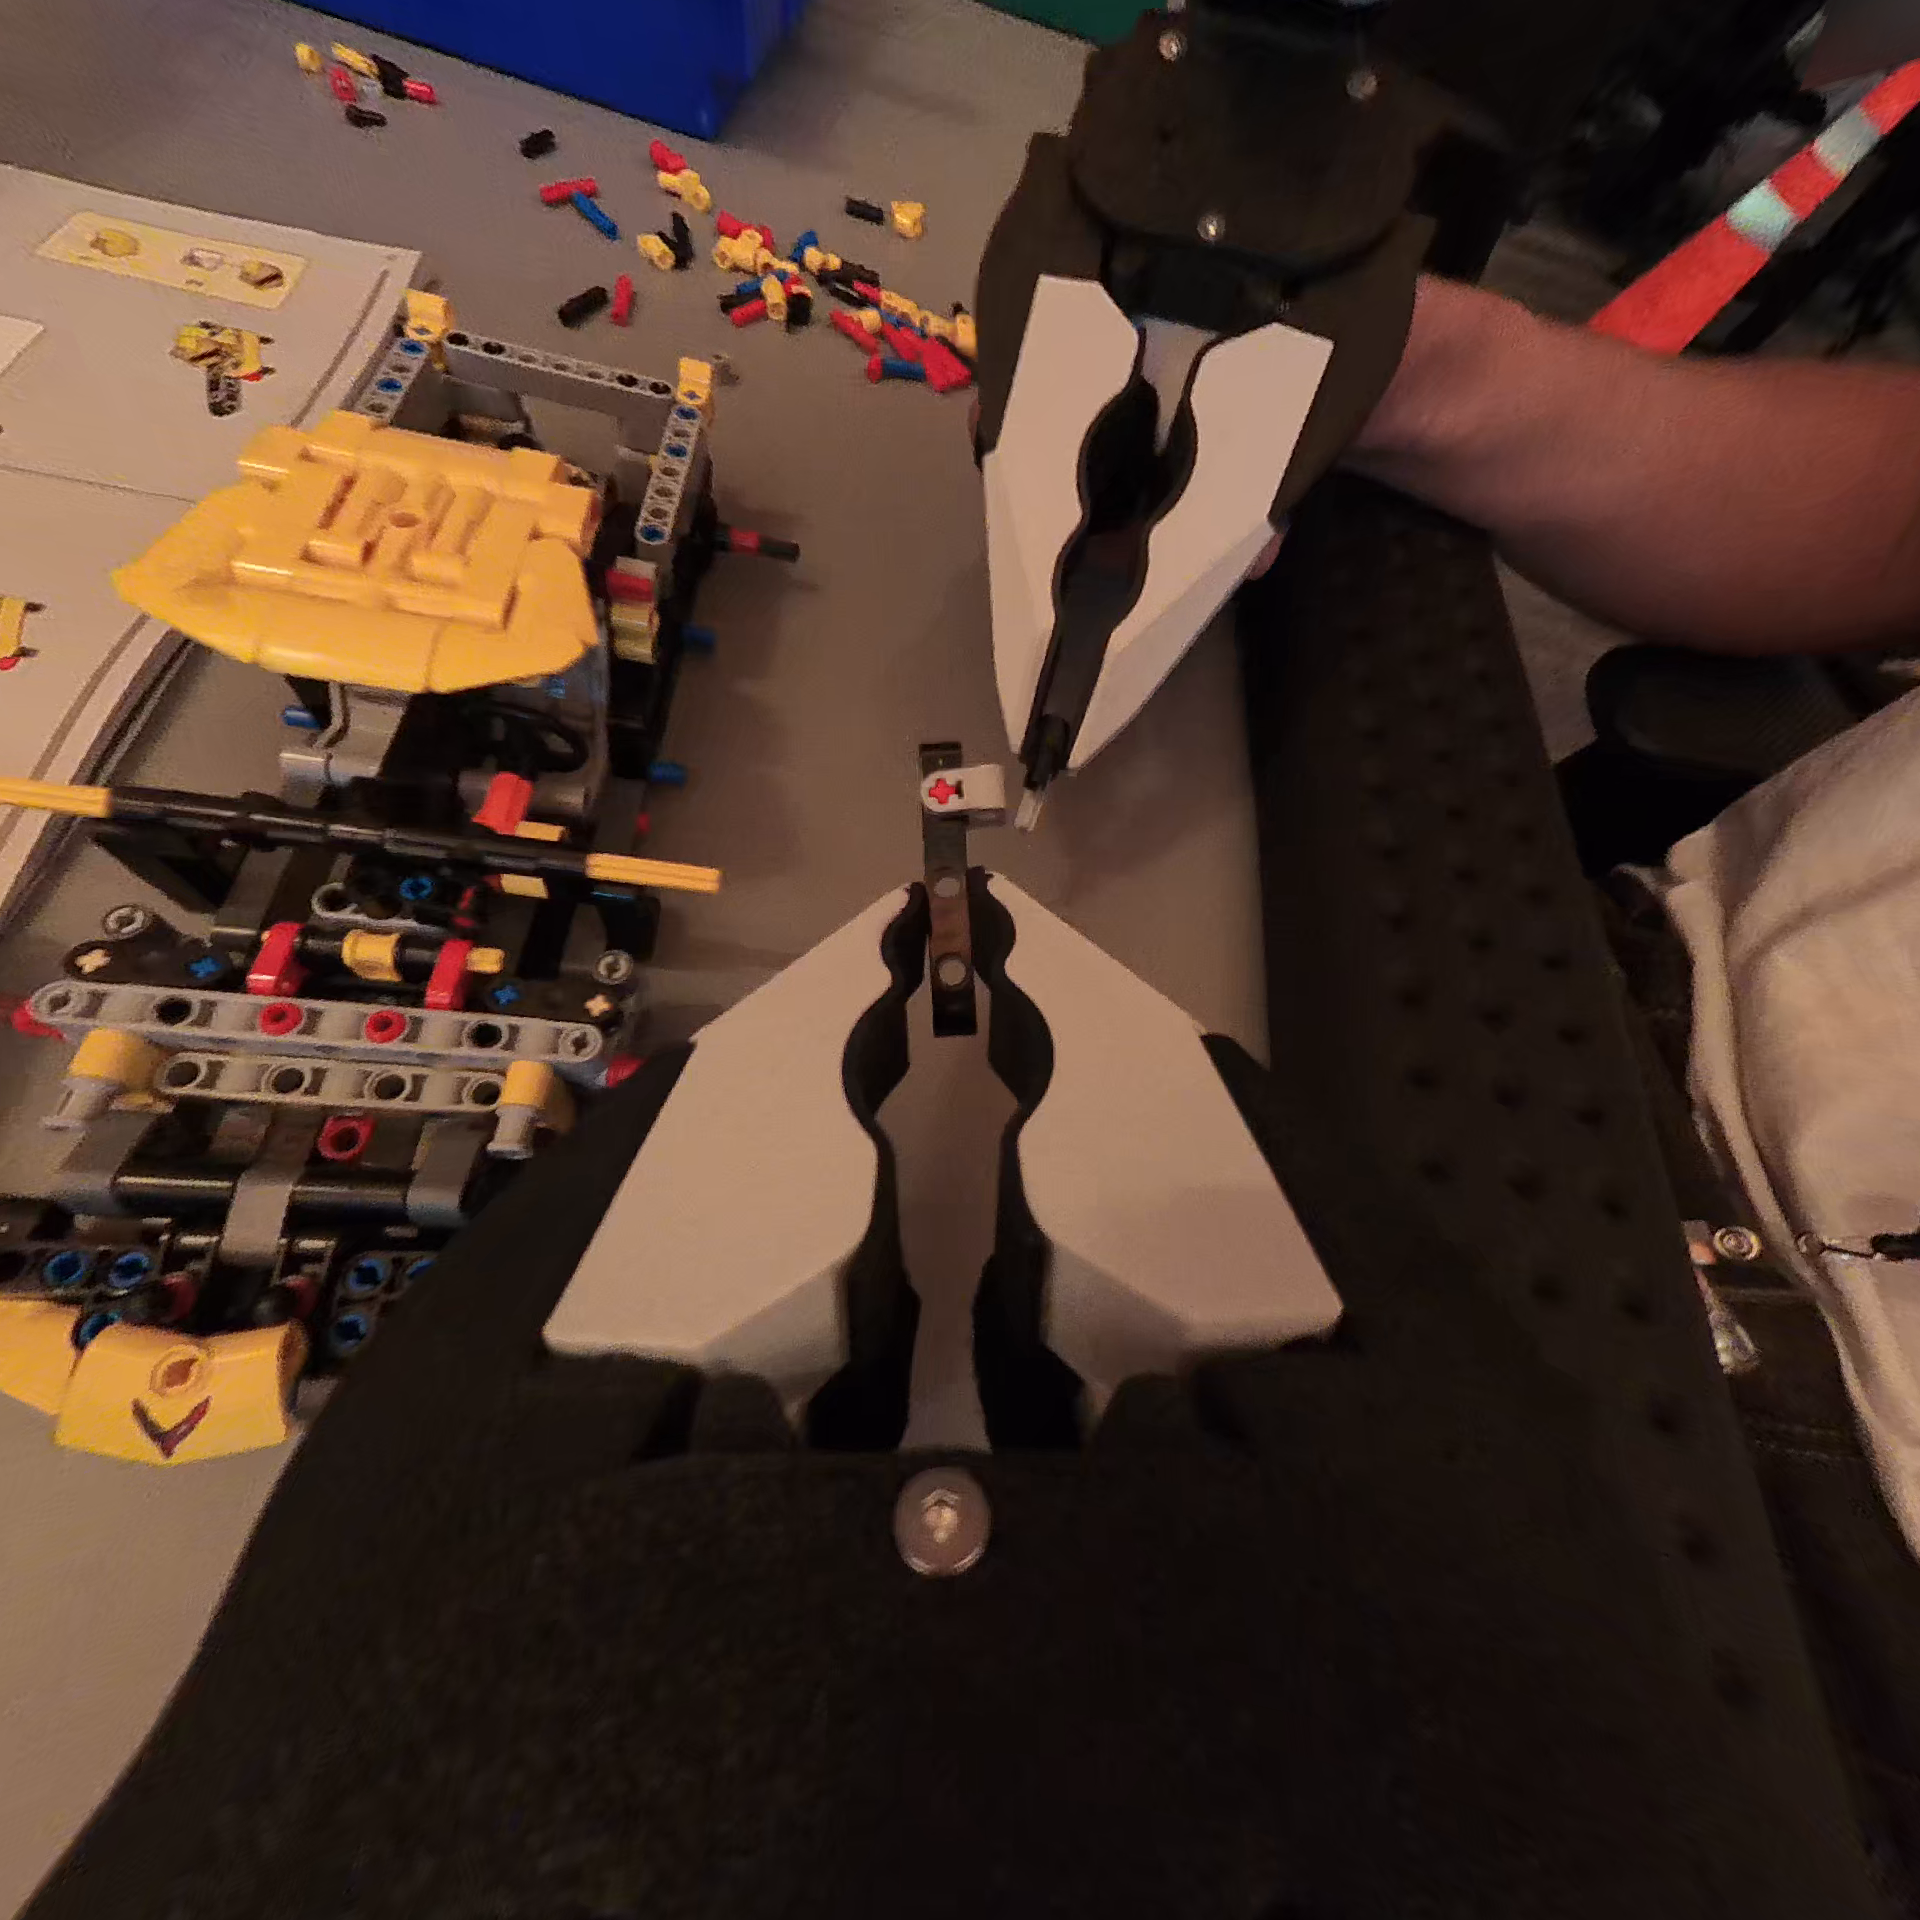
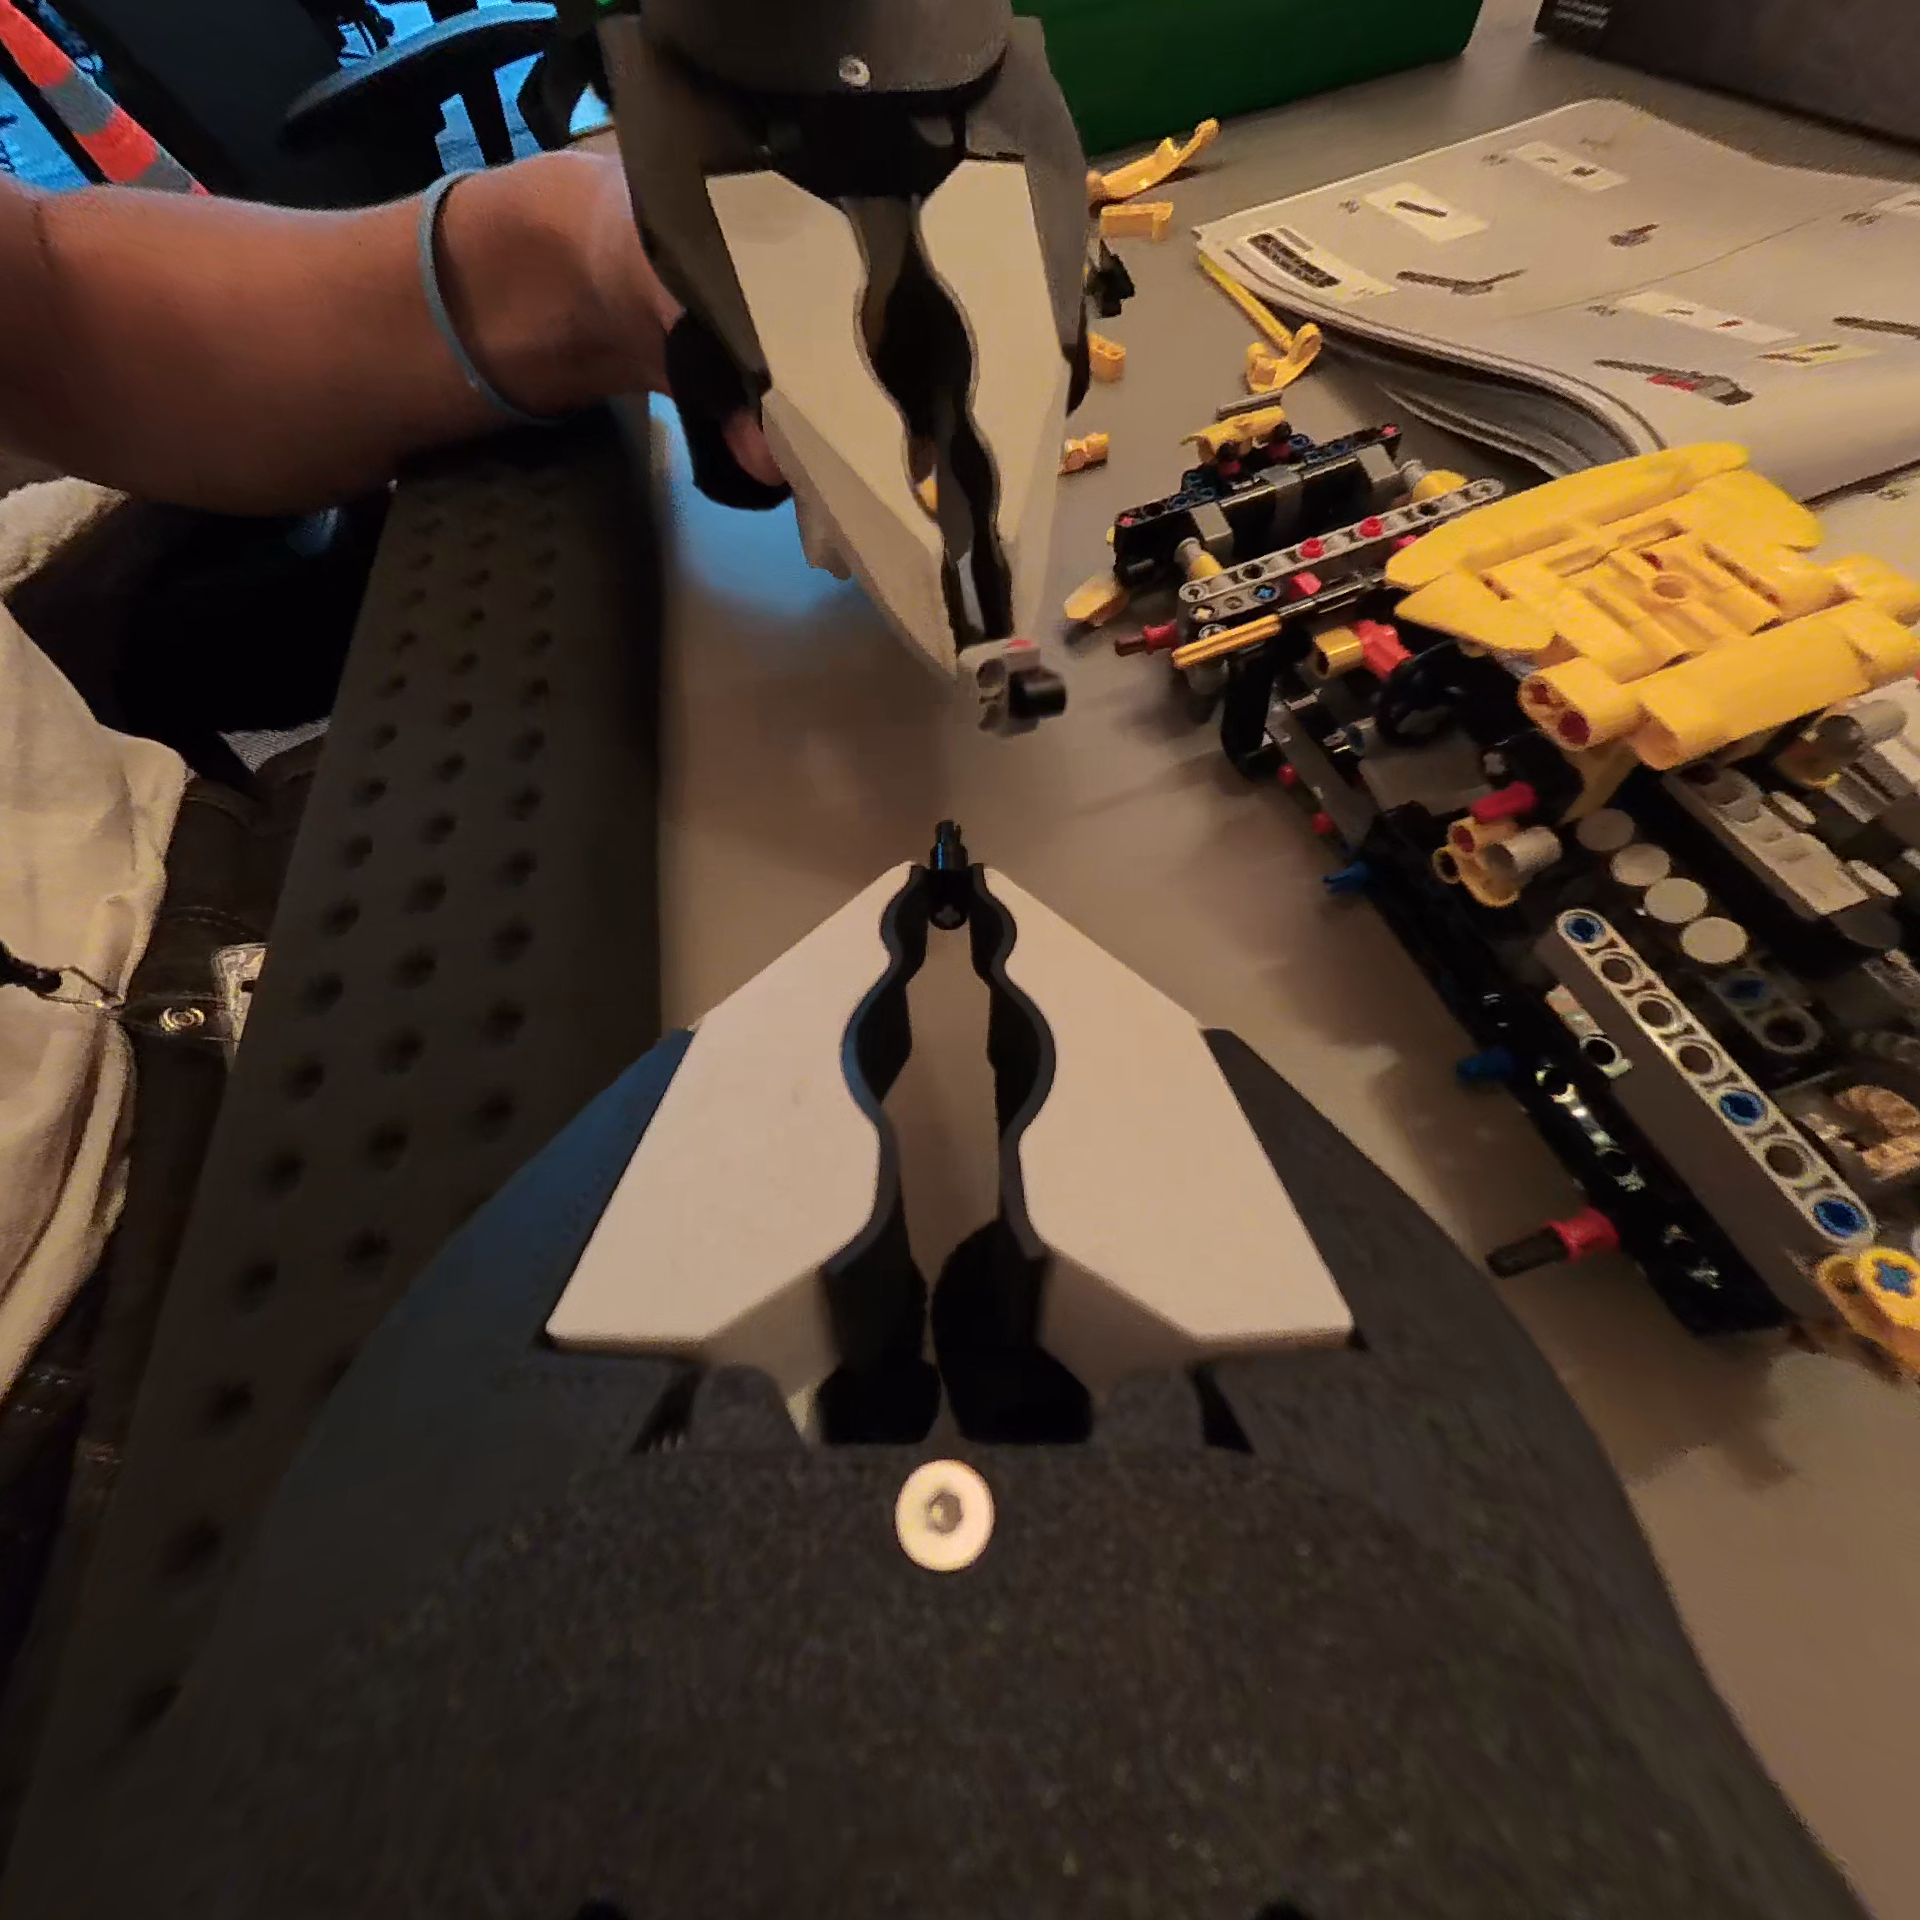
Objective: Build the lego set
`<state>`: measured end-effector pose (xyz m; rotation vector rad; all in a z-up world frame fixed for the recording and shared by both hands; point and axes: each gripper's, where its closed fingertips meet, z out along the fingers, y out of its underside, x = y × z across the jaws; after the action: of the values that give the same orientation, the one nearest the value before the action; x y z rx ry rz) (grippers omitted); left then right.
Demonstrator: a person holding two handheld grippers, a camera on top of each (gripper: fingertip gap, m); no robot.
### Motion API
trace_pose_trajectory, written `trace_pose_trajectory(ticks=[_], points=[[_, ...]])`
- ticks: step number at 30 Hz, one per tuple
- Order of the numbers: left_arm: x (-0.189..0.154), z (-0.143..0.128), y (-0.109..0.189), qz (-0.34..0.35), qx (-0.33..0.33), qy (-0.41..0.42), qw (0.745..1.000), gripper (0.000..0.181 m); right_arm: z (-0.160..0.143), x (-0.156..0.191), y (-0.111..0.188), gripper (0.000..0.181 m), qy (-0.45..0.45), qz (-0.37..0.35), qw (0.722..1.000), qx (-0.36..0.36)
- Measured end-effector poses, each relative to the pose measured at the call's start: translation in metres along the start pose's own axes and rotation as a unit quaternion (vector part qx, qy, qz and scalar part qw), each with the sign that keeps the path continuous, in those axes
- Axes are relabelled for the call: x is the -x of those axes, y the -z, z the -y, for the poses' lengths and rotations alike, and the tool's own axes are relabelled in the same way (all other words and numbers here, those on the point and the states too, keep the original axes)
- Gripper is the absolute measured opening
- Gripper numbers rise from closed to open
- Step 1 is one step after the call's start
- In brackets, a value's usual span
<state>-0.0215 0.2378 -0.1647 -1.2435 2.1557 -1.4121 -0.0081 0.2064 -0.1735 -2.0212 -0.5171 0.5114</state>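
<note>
My left gripper [image 1: 945,896] is shut on a thin black beam [image 1: 948,935] that points forward. A light grey connector [image 1: 964,792] with a red axle end sits on the beam's far end. My right gripper [image 2: 945,883] is shut on a small black pin [image 2: 945,850]. In the left wrist view the right gripper [image 1: 1039,774] comes down from above, its tip just right of the connector. In the right wrist view the left gripper [image 2: 982,629] hangs ahead with the connector [image 2: 1000,686], a short way beyond the pin. The yellow and black lego car [image 1: 364,831] [image 2: 1558,727] lies beside them.
Loose red, yellow, blue and black pieces [image 1: 810,270] are scattered on the grey table. The instruction booklet [image 1: 156,343] [image 2: 1610,281] lies past the car. A black perforated board [image 1: 1455,935] [image 2: 416,935] runs along the table edge near a person's arms. A blue bin [image 1: 623,52] and a green bin [image 2: 1247,52] stand behind. My hands' fingertips stand some 4 cm from each other.
</note>
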Motion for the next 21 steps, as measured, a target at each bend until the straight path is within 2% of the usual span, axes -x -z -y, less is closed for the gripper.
trace_pose_trajectory(ticks=[8,21], points=[[-0.004,-0.011,-0.008,0.006,0.035,-0.044,0.998,0.008,0.000,0.003,-0.006,0.007,0.006,0.002,1.000,0.011],[-0.013,-0.015,-0.009,-0.018,0.041,-0.059,0.997,0.008,0.005,0.008,-0.004,0.007,0.028,0.004,1.000,-0.002]])
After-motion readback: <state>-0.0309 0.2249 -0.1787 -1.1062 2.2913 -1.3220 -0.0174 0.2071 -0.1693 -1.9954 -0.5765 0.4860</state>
